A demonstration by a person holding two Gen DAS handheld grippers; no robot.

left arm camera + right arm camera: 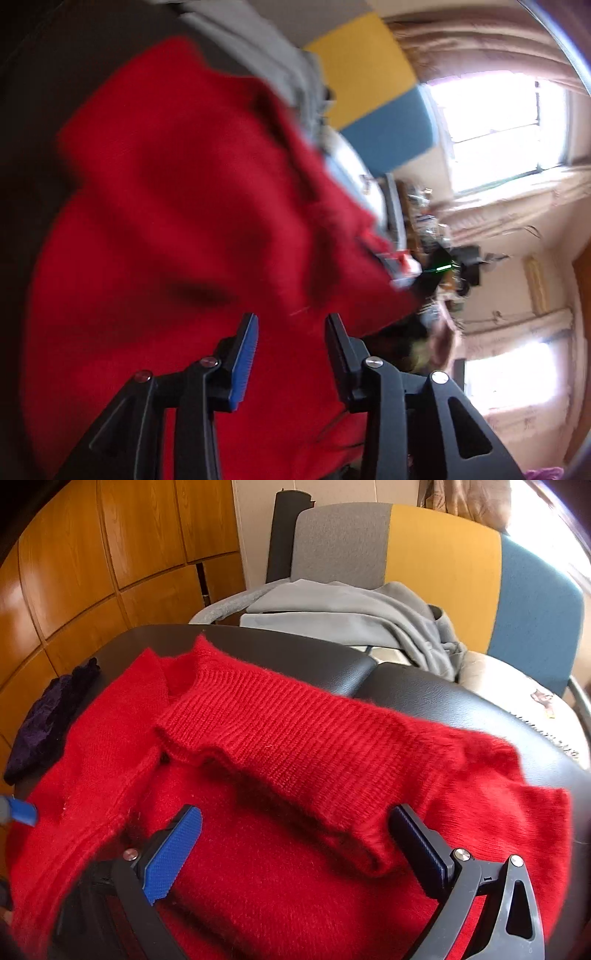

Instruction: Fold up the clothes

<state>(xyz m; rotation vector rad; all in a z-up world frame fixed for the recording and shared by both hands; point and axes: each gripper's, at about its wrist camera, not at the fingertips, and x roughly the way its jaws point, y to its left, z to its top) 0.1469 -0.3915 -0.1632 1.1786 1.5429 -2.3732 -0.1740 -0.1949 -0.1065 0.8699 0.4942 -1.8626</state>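
Note:
A red knitted sweater [280,738] lies spread on the black padded table [454,705], its ribbed band folded over across the middle. My right gripper [295,812] hovers low over it, jaws wide apart, with the folded edge running between the fingers and nothing pinched. In the blurred, tilted left wrist view the same red sweater [177,206] fills most of the picture. My left gripper [291,321] stands open just over it, no cloth pressed between its blue pads. One blue pad of the left gripper [22,810] shows at the left edge of the right wrist view.
A grey garment [351,616] is heaped on a chair [443,550] with a grey, yellow and blue back, behind the table. A dark purple cloth [48,709] lies at the table's left edge. Wooden wall panels [110,554] stand at the left; bright windows [506,129] at the right.

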